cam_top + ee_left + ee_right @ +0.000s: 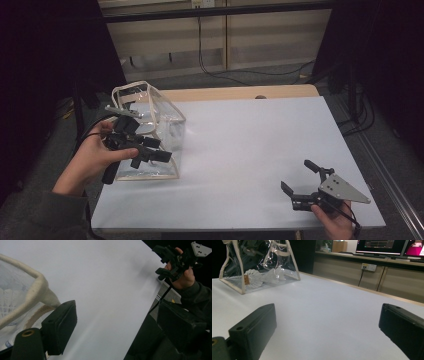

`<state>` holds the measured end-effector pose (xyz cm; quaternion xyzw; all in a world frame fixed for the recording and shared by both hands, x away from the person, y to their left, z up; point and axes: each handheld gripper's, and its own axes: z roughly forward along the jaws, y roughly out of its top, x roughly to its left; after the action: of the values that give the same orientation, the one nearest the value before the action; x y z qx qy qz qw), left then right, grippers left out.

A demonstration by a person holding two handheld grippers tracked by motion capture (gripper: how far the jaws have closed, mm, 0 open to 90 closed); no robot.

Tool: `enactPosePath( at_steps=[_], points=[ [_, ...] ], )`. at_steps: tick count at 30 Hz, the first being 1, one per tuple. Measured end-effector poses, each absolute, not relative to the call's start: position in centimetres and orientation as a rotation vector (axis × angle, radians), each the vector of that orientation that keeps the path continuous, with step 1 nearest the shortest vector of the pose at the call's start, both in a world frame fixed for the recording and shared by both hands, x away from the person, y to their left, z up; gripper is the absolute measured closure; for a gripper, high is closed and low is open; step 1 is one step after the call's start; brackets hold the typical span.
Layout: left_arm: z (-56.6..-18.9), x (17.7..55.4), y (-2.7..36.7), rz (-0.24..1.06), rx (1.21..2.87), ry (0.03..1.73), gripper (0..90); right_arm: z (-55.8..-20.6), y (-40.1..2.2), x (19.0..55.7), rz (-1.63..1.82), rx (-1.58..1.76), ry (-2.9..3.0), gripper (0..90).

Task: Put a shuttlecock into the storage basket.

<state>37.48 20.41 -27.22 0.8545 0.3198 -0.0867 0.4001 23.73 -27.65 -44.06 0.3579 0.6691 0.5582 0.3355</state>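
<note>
Two shuttlecocks point(260, 277) in clear bag point(239, 288), right gripper view

Clear bag point(159, 131) with cream trim, seemingly white shuttlecocks point(253, 278), black tools, white table point(250, 150).

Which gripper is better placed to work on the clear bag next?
Left. The left gripper hangs open right at the clear bag, beside its cream trim. The right gripper is open too, but sits at the table's opposite near corner.
</note>
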Motion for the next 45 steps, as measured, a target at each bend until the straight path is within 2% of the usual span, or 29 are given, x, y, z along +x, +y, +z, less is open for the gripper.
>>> enactPosePath(
  at_steps=[13,45],
  points=[
    [-28.3,37.3,20.5,-0.196,2.181,0.769,12.3,-44.0,-27.7,23.7,1.455,0.935,1.745,1.3],
    [-31.4,36.6,20.4,-0.158,2.188,0.677,9.6,-44.0,-27.7,23.6,1.454,0.935,1.741,1.3]
  ],
)
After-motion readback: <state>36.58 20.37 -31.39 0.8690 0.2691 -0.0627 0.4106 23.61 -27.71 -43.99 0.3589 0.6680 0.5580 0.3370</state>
